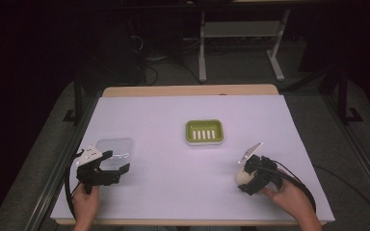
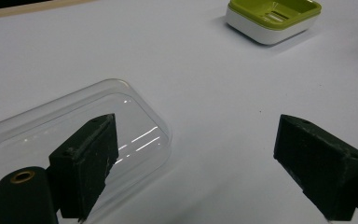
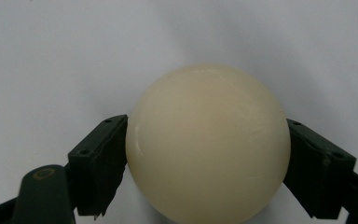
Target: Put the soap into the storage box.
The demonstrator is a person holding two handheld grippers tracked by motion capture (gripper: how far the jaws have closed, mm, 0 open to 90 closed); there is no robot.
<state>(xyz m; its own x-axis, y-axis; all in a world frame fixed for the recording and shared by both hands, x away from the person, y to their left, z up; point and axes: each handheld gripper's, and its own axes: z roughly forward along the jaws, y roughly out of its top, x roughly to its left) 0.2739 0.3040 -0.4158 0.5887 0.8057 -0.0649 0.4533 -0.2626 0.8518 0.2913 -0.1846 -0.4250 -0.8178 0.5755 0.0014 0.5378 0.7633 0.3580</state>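
Note:
A cream ball-shaped object (image 3: 207,142) sits between the jaws of my right gripper (image 3: 207,156), which is shut on it. In the high view this gripper (image 1: 246,174) holds the cream ball (image 1: 241,177) low over the white sheet at the front right. A clear plastic lid (image 1: 116,147) lies flat at the front left. My left gripper (image 1: 117,162) is open at the lid's near edge. In the left gripper view the left jaw overlaps the clear lid (image 2: 37,130), and the right jaw of the gripper (image 2: 200,140) is over bare sheet. A green and white soap dish (image 1: 204,132) stands mid-table.
A white sheet (image 1: 173,183) covers the table, with a wooden strip (image 1: 188,90) along its far edge. The soap dish (image 2: 274,18) is far beyond the left gripper. A cable (image 1: 337,175) trails off the right side. White frame legs (image 1: 202,53) stand on the floor beyond.

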